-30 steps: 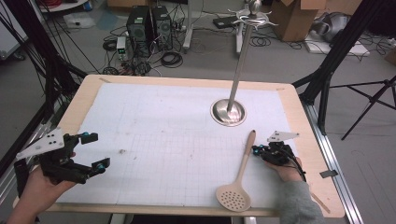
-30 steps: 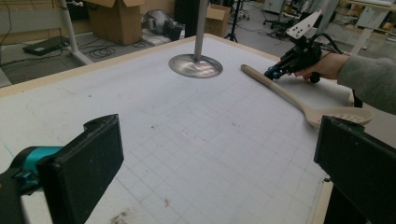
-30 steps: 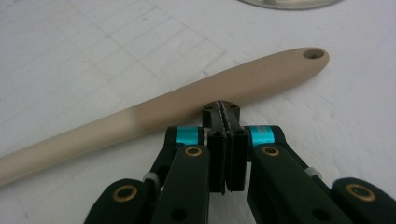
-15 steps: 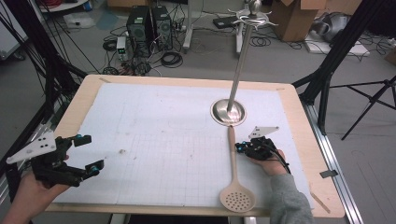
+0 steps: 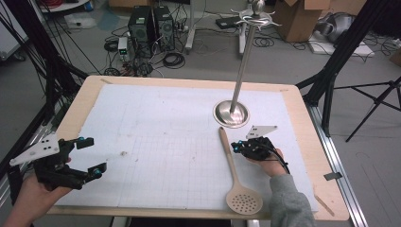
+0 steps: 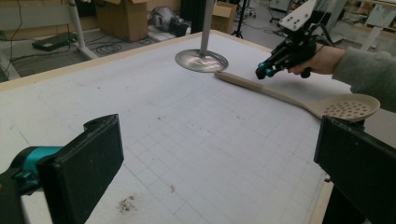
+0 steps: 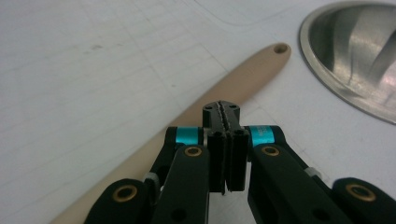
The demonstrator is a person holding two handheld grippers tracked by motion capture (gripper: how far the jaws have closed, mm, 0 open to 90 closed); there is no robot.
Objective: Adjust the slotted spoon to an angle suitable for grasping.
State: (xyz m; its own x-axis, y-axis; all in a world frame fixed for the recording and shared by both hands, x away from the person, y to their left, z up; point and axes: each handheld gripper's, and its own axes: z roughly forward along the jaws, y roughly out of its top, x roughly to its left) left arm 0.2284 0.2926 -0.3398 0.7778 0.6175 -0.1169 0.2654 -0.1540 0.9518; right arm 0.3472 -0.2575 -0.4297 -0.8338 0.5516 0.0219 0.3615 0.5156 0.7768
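Since the left gripper (image 5: 84,156) sits parked at the table's (image 5: 302,123) left front corner, jaws wide and empty, it's well apart from the slotted spoon (image 5: 235,174). Spoon lies right of centre: perforated bowl at the front edge, handle tip just beside the rack's round base (image 5: 231,114). Right gripper (image 5: 236,147), jaws pinched together on nothing, hovers at the handle's upper half, immediately right of it; that's the nearer hand.

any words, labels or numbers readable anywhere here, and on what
None can be read.
The spoon handle bears a faint mark near its hole, too blurred to read.
The mat carries only grid lines.
The boxes on the floor show no legible print.
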